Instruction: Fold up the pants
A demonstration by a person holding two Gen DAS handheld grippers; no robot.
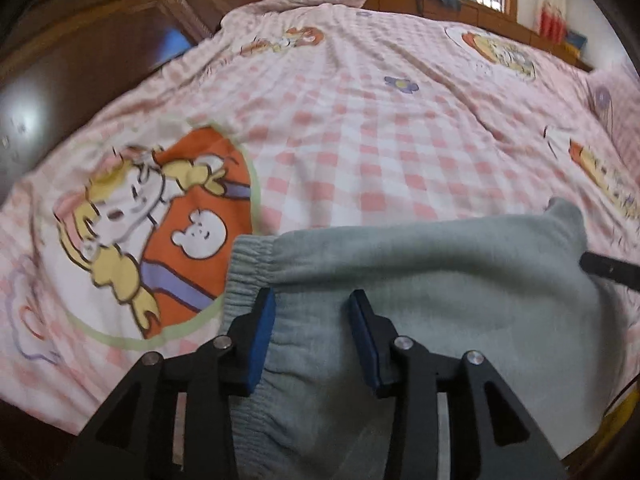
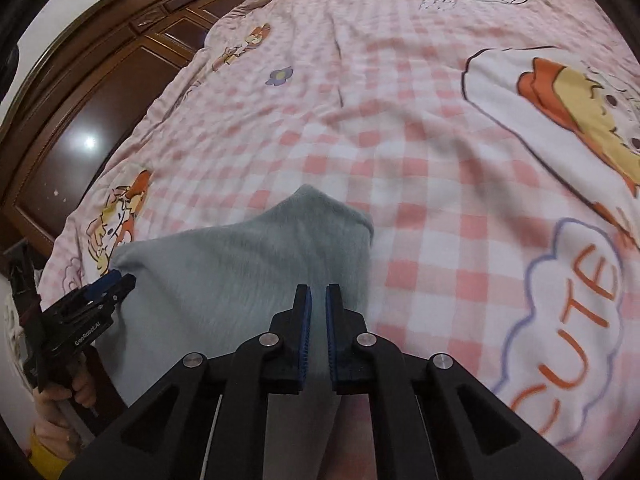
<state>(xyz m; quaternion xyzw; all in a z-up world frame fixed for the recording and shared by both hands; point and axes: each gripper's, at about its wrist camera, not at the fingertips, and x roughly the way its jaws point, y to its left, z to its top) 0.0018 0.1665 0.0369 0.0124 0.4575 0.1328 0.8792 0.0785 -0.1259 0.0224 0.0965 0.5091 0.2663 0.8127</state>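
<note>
Grey sweatpants (image 1: 420, 280) lie bunched on the pink checked bedspread (image 1: 360, 140) near the bed's front edge, with the elastic waistband (image 1: 244, 276) at their left end. My left gripper (image 1: 312, 312) hovers over the waistband, open, its blue pads well apart and grey cloth lying between them without being pressed. In the right wrist view the pants (image 2: 240, 272) rise to a peak ahead of my right gripper (image 2: 319, 300), whose pads are nearly together with grey cloth in the slit. The left gripper (image 2: 120, 280) shows at the pants' left end, held by a hand (image 2: 60, 396).
The bedspread (image 2: 400, 160) with cartoon prints stretches far ahead and to both sides. A dark wooden wardrobe (image 2: 80, 100) stands to the left of the bed. A wooden shelf (image 1: 460, 4) with clothes and a window lies beyond the bed's far end.
</note>
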